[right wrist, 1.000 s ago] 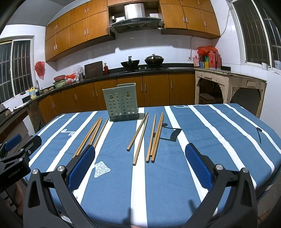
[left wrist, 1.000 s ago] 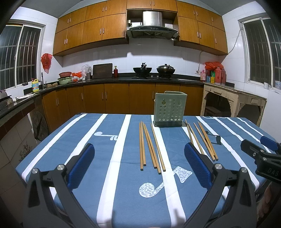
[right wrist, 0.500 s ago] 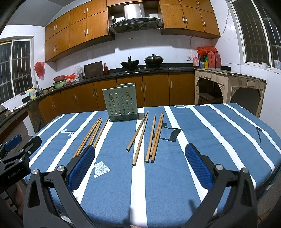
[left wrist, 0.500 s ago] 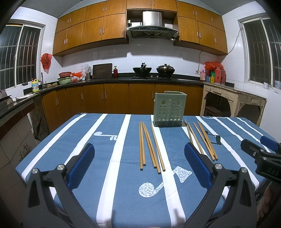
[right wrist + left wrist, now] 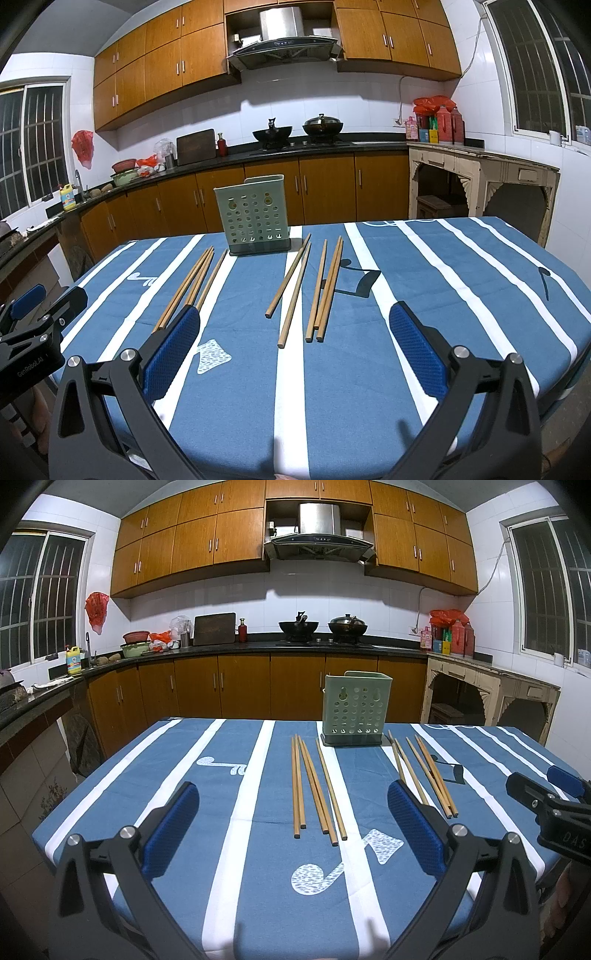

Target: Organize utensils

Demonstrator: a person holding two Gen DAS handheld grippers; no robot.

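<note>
A green perforated utensil holder [image 5: 354, 709] stands upright at the far middle of the table; it also shows in the right wrist view [image 5: 255, 218]. Several wooden chopsticks lie flat in two groups: a left group [image 5: 314, 786] and a right group [image 5: 424, 775]. In the right wrist view the same groups show as left group [image 5: 192, 284] and right group [image 5: 314, 284]. My left gripper [image 5: 291, 830] is open and empty, above the near table, short of the left group. My right gripper [image 5: 293, 354] is open and empty, short of the right group.
The table carries a blue cloth with white stripes [image 5: 229, 812]. Kitchen counters and wooden cabinets [image 5: 240, 686] run along the back and left. A stove with two woks [image 5: 321, 627] sits at the back. The right gripper shows at the right edge of the left wrist view [image 5: 546, 812].
</note>
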